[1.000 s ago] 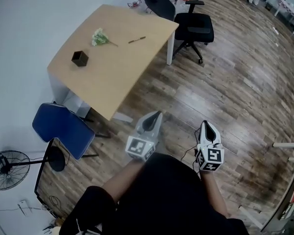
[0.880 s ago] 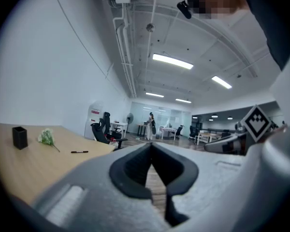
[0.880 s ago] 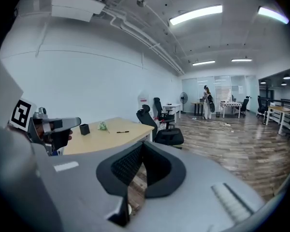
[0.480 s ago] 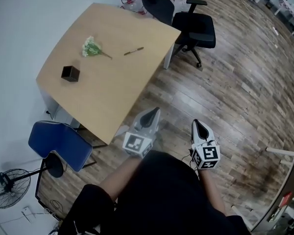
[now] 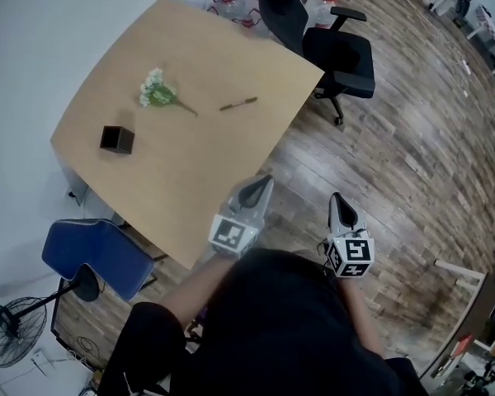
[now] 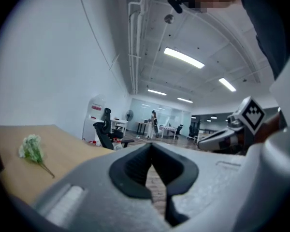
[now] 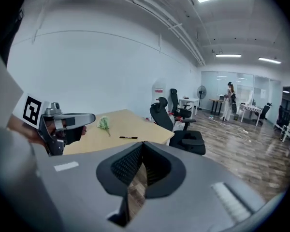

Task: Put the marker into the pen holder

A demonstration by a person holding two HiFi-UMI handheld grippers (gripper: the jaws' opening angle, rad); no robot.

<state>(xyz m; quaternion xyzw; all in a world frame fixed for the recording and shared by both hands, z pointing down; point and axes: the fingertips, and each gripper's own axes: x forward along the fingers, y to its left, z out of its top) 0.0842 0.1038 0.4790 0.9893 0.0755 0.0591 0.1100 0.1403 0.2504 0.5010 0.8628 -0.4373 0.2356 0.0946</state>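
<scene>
Approach stage: left gripper [image 5: 262,185] and right gripper [image 5: 337,200] hang clenched and empty just beside the table [image 5: 190,180], since marker [image 5: 238,104] and pen holder [image 5: 115,139] lie well beyond reach.

The person wears black; the grey left hand-held gripper [image 5: 262,181] and right hand-held gripper [image 5: 337,198] bear black-and-white marker cubes [image 5: 233,234].

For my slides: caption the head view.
Marker and pen holder sit apart on table; left hand-held gripper, right hand-held gripper shut, empty.
</scene>
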